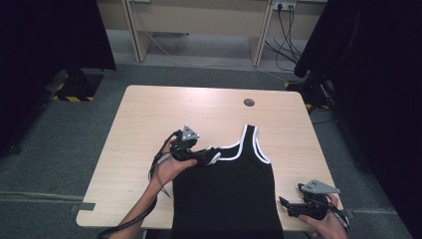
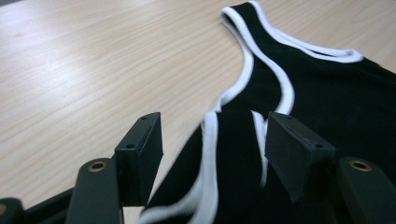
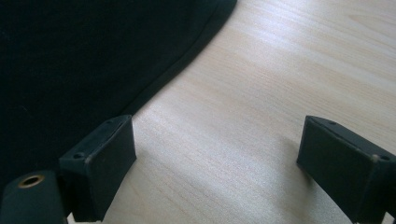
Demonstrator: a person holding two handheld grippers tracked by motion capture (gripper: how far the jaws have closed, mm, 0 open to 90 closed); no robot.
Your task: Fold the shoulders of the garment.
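Grey carpet and dark curtains are framing a pale wooden worktop [image 1: 149, 124], where a black vest [image 1: 224, 194] with white trim is lying flat, its long axis running from the near edge away toward the far side, straps pointing away from the person. The left claw [image 1: 206, 155] is hovering over the left strap [image 2: 233, 154], which is lying slack between its parted jaws without the pads pressing on it. The right claw [image 1: 284, 205] is also standing open, waiting on bare wood just beside the vest's right side edge [image 3: 187, 60], near the hem. For the coming move the left claw looks nearer to the straps, the right nearer to the bottom. No brand, label or writing is showing on the vest.
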